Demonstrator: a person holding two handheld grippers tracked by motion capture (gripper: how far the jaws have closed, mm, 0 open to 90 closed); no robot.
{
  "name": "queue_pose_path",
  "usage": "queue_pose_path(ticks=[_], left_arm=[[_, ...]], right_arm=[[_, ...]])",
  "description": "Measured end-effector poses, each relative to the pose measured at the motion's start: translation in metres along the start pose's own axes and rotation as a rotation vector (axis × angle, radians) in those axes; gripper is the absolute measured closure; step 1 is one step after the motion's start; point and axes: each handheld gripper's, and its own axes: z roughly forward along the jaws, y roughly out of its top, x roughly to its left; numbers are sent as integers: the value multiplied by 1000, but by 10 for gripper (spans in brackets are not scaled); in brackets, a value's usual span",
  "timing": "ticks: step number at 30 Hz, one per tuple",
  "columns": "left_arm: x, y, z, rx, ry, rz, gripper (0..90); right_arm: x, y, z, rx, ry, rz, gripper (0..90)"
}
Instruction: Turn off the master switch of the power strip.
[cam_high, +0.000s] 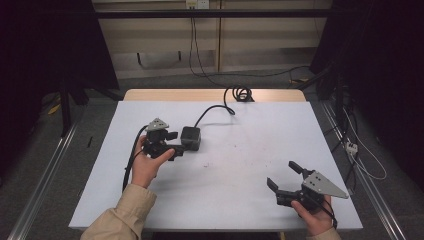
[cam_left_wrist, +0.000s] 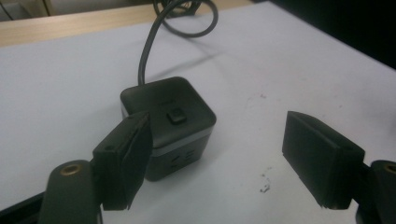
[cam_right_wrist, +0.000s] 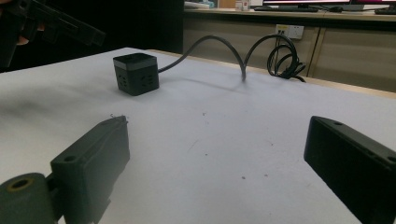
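Two sets of fingers are mine, one in each hand, over the white-topped bench (cam_high: 240, 190). My left gripper (cam_left_wrist: 217, 158) has its fingers (cam_left_wrist: 128, 158) spread wide, with nothing pinched between them. Its left finger reaches to the near corner of the small dark grey cube-shaped power socket block (cam_left_wrist: 182, 105); whether it touches the block I cannot tell. The other finger stands well off to the side over bare bench. That block sits on the bench just beyond my left gripper (cam_high: 167, 142), left of the middle, with its grey cable (cam_left_wrist: 144, 56) running away to a coil at the far edge.

My right gripper (cam_right_wrist: 215, 163) has its fingers (cam_right_wrist: 100, 158) spread wide too, holding nothing, low over bare bench at the near right corner, well apart from the block (cam_right_wrist: 135, 73).
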Motion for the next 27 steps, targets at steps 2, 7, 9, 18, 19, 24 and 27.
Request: queue_pose_path(ticks=[2,7,9,18,19,24,27], left_arm=[[2,-3,-3,-11,-10,-14,229],[7,-9,-12,-30,-18,-13,208],[9,-12,-15,-31,-18,-20,203],[13,-24,-29,-36,-32,-19,187],[13,-25,-30,-38,-34,-17,186],[15,-33,-35,-44,-40,-16,183],[17,-38,-38,-52,-41,-24,181]], right_arm=[[0,0,0,-1,-4,1,64],[-1,1,0,-2,-3,-2,64],[0,1,0,-1,-2,-4,64],[-1,1,0,-1,-1,-6,64],[-1,1,0,-1,-1,-7,64],[0,1,0,0,2,-6,64],[0,1,0,1,1,-7,64]])
